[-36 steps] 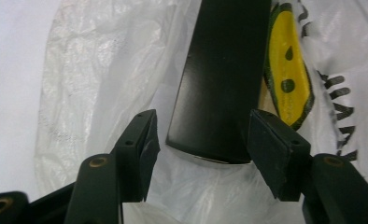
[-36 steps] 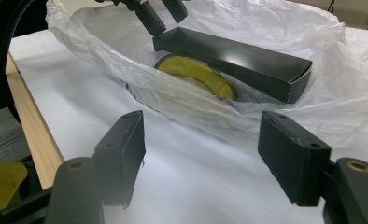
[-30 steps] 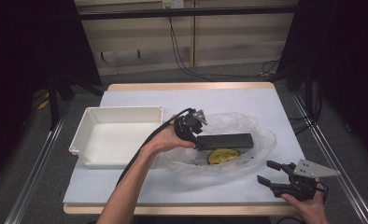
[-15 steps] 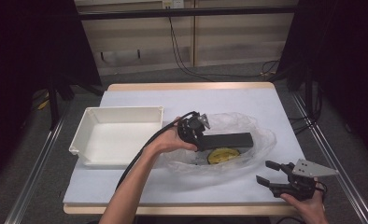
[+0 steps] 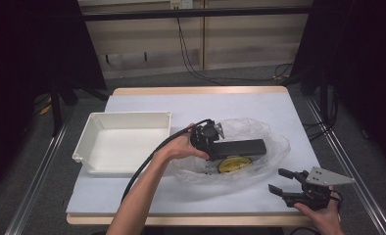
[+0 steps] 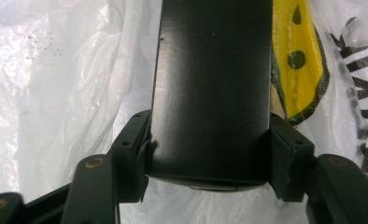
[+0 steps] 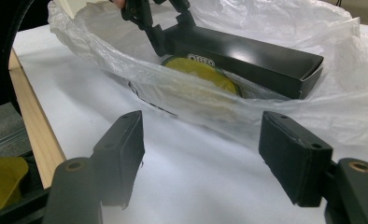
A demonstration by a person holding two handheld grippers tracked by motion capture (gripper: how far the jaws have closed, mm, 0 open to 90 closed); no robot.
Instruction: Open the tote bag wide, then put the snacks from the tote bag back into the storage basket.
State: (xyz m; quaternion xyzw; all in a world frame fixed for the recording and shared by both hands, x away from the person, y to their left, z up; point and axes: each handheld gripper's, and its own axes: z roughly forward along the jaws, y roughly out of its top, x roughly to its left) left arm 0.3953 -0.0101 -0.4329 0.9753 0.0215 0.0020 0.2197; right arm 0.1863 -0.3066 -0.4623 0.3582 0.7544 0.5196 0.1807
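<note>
Two tools over one worktop (image 5: pixel 132 196), a black box gripped in a clear plastic bag
White tray (image 5: pixel 122 142) lies left of the left tool (image 6: pixel 210 161); bag (image 5: pixel 259 132) surrounds that tool, whose jaws, just closing, clamp the black box (image 6: pixel 212 88); a yellow packet (image 6: pixel 299 65) sits beside it; right tool (image 7: pixel 203 154) gapes empty, near the bag

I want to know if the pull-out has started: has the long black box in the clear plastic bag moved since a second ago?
No. The long black box lies where it did, right of the white tray, with the left gripper clamped on its end.
</note>
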